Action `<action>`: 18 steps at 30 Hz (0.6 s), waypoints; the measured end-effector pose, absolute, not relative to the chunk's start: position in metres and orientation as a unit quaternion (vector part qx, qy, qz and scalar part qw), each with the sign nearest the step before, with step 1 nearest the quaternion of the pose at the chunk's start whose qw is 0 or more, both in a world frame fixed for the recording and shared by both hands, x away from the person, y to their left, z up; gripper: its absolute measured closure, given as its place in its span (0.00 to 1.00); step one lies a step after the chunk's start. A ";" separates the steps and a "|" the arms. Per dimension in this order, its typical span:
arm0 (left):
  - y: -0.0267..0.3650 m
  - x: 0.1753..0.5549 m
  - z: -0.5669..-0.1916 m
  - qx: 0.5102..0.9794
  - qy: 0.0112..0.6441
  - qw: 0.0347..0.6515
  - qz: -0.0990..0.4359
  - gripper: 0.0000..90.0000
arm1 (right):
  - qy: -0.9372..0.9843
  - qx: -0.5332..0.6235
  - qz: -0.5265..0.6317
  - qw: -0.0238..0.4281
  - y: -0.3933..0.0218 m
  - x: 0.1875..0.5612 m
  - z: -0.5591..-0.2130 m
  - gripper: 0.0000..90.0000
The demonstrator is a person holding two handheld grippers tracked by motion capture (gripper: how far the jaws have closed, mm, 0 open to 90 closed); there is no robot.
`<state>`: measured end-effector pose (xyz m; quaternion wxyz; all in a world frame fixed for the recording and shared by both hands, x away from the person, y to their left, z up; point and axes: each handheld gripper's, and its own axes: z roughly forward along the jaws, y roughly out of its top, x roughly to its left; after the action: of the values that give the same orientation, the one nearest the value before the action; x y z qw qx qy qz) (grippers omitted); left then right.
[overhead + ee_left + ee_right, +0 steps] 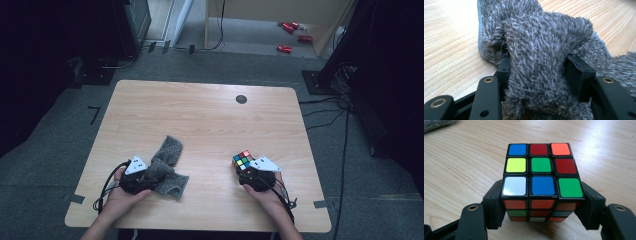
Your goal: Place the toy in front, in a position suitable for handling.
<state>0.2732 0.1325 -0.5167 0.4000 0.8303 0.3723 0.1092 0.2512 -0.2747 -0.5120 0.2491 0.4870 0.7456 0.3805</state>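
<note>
While the left tongs (142, 176) clamp a bunched grey cloth (167, 167) near the table's (200, 110) front-left edge, the right tongs (248, 172) grip the puzzle cube (243, 159) front-right, well apart.

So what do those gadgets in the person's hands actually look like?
Each hand holds a chunky black device: the left gripper and right gripper each carry a pale three-cornered plate on top and trail black cables. Close up, the black jaws are flat bars with brass-ringed rivet holes. The forearms are bare, no sleeves.
</note>
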 end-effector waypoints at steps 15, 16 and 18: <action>0.133 0.273 -0.517 0.831 0.372 0.400 0.108 0.53 | 0.758 0.486 0.358 0.247 -0.267 0.258 -0.521 0.23; 0.133 0.273 -0.517 0.831 0.372 0.400 0.108 0.53 | 0.758 0.486 0.358 0.247 -0.267 0.258 -0.521 0.23; 0.133 0.273 -0.517 0.831 0.372 0.400 0.108 0.53 | 0.759 0.487 0.350 0.254 -0.264 0.259 -0.522 0.27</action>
<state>0.2734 0.1328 -0.5167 0.4001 0.8305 0.3721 0.1082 0.2592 -0.2637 -0.5221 0.2535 0.4871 0.7591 0.3497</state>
